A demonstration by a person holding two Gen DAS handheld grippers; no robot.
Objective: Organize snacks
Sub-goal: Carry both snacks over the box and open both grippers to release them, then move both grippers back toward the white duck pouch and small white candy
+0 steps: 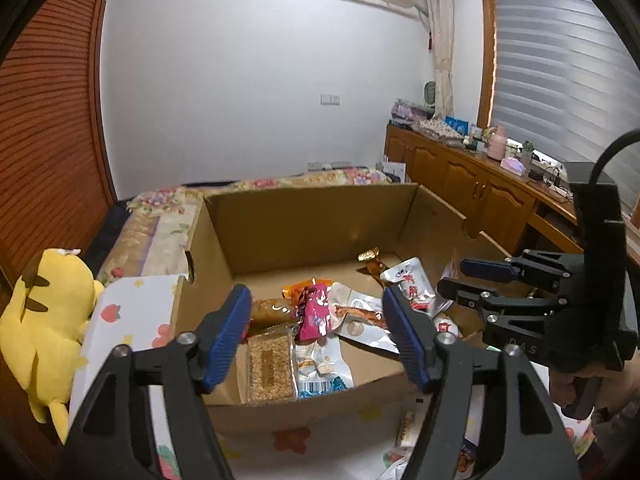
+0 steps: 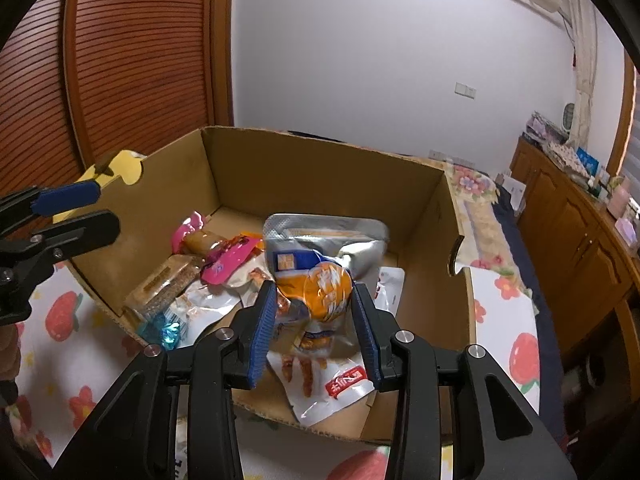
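Gripping a silver-and-orange snack bag [image 2: 320, 280] between its blue pads, the right gripper [image 2: 316, 320] hangs over the cardboard box [image 2: 320, 168] | left gripper [image 1: 320, 328]: jaws wide, nothing held, above the box's near edge | pink packet [image 1: 314, 312], sesame bar [image 1: 270, 368] and white pouches [image 1: 408, 280] lie on the box floor

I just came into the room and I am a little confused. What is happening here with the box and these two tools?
A person is sorting snacks into a cardboard box with a claw tool in each hand. The right claw is closed on an orange and silver snack pouch and holds it over the box. The left claw is open and empty, hovering over the near edge. Several packets already lie inside, among them a pink wrapper and a sesame bar. A yellow plush toy lies beside the box.
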